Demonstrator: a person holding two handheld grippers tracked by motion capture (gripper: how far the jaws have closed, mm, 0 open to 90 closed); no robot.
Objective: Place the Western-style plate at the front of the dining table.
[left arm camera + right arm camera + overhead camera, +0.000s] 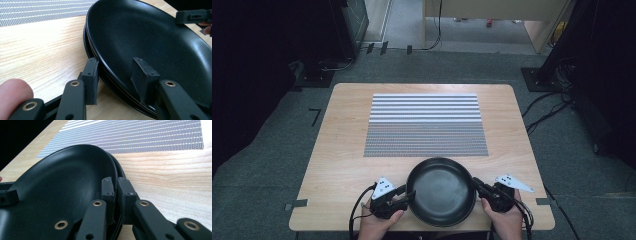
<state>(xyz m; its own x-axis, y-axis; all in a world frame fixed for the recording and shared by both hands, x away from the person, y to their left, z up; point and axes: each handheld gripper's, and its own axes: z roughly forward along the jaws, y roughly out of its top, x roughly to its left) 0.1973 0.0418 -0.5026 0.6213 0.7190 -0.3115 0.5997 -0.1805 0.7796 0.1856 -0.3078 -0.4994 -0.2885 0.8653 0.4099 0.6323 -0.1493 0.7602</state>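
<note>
Now: black pan point(441, 191) gripped at both rims, near front edge of worktop point(342, 150).
Pan sits flat w/ its far rim just overlapping the striped mat point(425, 125). Right hand-held gripper point(117, 195) is clamped tight on pan's right rim, one jaw inside, one outside. Left hand-held gripper point(117, 75) straddles the opposite rim, jaws not fully pressed on yet, gap visible beside the inner pad. Opposite holds prob. so the pan lifts level, no tipping.
</note>
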